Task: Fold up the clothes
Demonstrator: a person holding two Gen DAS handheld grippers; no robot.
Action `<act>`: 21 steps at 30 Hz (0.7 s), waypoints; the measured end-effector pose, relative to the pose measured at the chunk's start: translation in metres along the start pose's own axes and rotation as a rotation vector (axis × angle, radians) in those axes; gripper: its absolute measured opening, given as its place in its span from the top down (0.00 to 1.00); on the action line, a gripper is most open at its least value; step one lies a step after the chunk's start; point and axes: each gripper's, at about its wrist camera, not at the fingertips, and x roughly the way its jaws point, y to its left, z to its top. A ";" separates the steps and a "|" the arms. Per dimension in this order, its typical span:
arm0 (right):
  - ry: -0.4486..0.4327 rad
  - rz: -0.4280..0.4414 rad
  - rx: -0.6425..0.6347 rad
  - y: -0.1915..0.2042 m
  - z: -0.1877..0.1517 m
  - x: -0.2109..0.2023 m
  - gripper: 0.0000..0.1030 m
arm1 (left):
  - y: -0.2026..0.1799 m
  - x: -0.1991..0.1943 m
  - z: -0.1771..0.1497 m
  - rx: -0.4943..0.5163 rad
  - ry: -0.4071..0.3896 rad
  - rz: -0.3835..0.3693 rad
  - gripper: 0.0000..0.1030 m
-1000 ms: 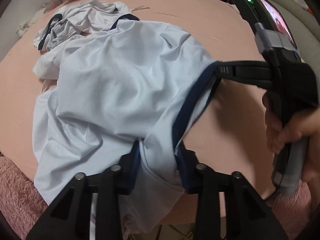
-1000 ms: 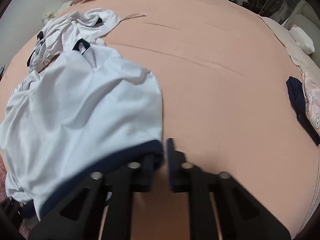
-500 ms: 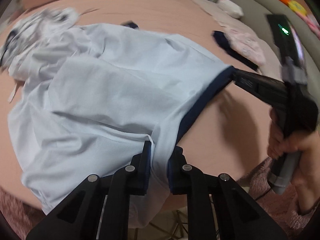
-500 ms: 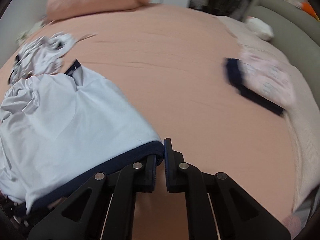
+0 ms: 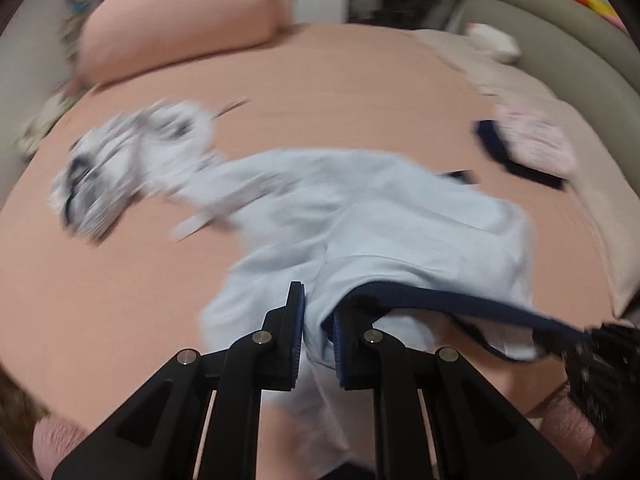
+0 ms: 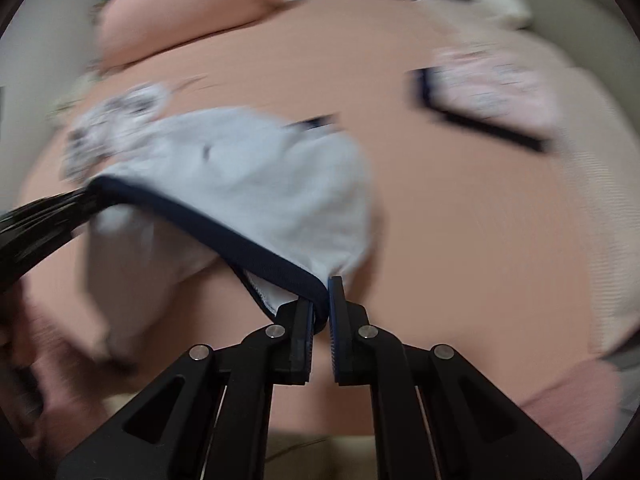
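Pink bed, left tool and right tool each pinching pale shirt hem

Bare bedsheet lies open between crumpled clothes and folded pile.

One pillow, two tools, seemingly four garments.

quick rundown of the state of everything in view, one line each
left tongs: shut on the light blue garment, having just closed further
right tongs: shut on its navy hem
light blue garment: unfolded, hem stretched between both tongs, partly lifted
white patterned garment: crumpled on the bed
pink and navy clothes: lying flat, right side
pillow: at the head
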 end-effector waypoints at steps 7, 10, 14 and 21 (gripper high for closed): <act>0.061 0.158 -0.111 0.035 -0.004 -0.002 0.87 | 0.072 0.017 -0.055 -0.339 0.103 -0.209 0.56; 0.064 0.137 -0.056 0.015 -0.004 -0.010 0.81 | 0.088 0.017 -0.074 -0.457 0.075 -0.255 0.52; 0.062 0.066 0.057 -0.026 -0.005 -0.016 0.77 | 0.103 0.019 -0.085 -0.570 0.035 -0.325 0.52; 0.086 0.099 0.158 -0.055 -0.001 -0.013 0.68 | 0.101 0.002 -0.084 -0.596 -0.035 -0.407 0.53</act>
